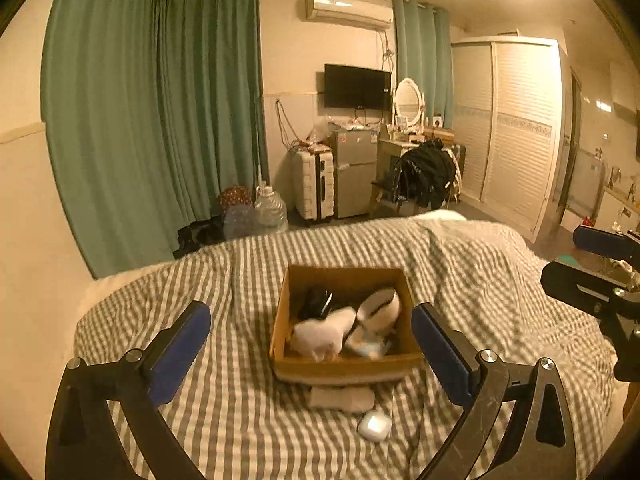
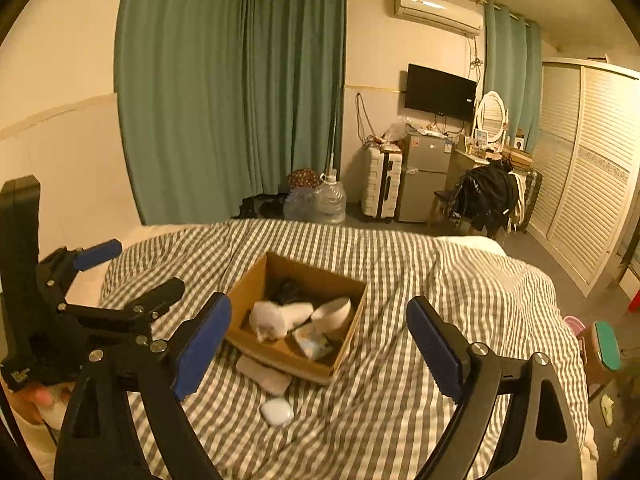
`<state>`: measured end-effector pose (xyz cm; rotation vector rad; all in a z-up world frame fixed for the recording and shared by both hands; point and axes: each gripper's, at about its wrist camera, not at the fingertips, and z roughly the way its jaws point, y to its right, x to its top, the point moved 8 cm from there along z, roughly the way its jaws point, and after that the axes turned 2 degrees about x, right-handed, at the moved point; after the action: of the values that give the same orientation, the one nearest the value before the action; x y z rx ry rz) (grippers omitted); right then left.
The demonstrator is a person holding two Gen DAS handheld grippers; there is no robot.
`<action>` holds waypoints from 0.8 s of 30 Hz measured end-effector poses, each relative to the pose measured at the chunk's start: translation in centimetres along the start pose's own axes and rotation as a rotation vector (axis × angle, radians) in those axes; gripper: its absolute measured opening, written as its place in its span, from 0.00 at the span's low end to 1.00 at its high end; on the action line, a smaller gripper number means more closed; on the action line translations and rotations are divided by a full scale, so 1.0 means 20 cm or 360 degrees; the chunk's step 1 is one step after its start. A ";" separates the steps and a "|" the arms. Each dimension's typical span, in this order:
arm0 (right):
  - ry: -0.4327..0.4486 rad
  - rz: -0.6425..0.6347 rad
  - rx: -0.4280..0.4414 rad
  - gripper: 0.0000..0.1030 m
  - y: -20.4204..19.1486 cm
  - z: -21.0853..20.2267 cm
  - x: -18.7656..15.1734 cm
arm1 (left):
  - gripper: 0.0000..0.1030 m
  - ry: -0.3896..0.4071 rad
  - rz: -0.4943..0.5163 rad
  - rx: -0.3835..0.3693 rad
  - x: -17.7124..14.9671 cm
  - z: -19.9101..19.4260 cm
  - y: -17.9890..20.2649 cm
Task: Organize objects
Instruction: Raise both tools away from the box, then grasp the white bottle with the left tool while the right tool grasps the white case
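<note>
Cardboard box (image 1: 344,368) sits open on the grey-and-white checked bedcover (image 1: 240,420), dead ahead at twelve o'clock in both wrist views. I see inside it a white garment-like bundle (image 1: 320,336), a white bowl-shaped item (image 1: 380,306), a dark item (image 1: 316,300) toward the far corner and a small pale blue piece (image 1: 370,348); blur prevents finer identification. Outside the box, touching its near wall at six o'clock, lies a flat pale oblong (image 1: 342,398), and just beyond that, nearer me, a small white rounded case (image 1: 374,424). My left gripper (image 1: 311,346) has its fingers spread wide with nothing between the pads. My right gripper (image 2: 319,344) likewise stands apart and empty, with the left gripper visible at its nine o'clock.
</note>
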<state>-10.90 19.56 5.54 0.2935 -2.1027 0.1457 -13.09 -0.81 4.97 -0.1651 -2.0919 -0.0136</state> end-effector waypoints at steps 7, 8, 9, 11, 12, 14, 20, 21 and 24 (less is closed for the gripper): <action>-0.0170 -0.0050 0.0025 0.87 -0.07 0.20 -0.31 | 1.00 -0.0206 -0.0093 0.0071 -0.35 0.19 -0.06; -0.0196 -0.0055 0.0021 0.87 -0.07 0.25 -0.35 | 1.00 -0.0227 -0.0101 0.0074 -0.38 0.22 -0.06; -0.0228 -0.0060 0.0018 0.87 -0.08 0.31 -0.41 | 1.00 -0.0256 -0.0108 0.0082 -0.43 0.26 -0.06; -0.0297 -0.0057 0.0026 0.87 -0.09 0.43 -0.51 | 1.00 -0.0302 -0.0089 0.0122 -0.53 0.34 -0.07; -0.0323 -0.0051 0.0031 0.87 -0.09 0.49 -0.55 | 1.00 -0.0320 -0.0069 0.0154 -0.58 0.39 -0.07; -0.0401 -0.0024 0.0049 0.87 -0.08 0.61 -0.65 | 1.00 -0.0362 -0.0052 0.0193 -0.66 0.46 -0.09; -0.0612 0.0006 0.0096 0.87 -0.09 0.89 -0.90 | 1.00 -0.0476 -0.0030 0.0232 -0.84 0.64 -0.11; -0.0644 0.0014 0.0109 0.87 -0.09 0.92 -0.93 | 1.00 -0.0496 -0.0011 0.0236 -0.87 0.67 -0.12; -0.0721 0.0013 0.0149 0.87 -0.11 1.00 -1.00 | 1.00 -0.0542 0.0019 0.0263 -0.91 0.72 -0.13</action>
<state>-16.82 15.99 -22.11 0.4031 -2.5503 0.1972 -16.72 -4.24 -17.88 -0.0833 -2.4189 0.2077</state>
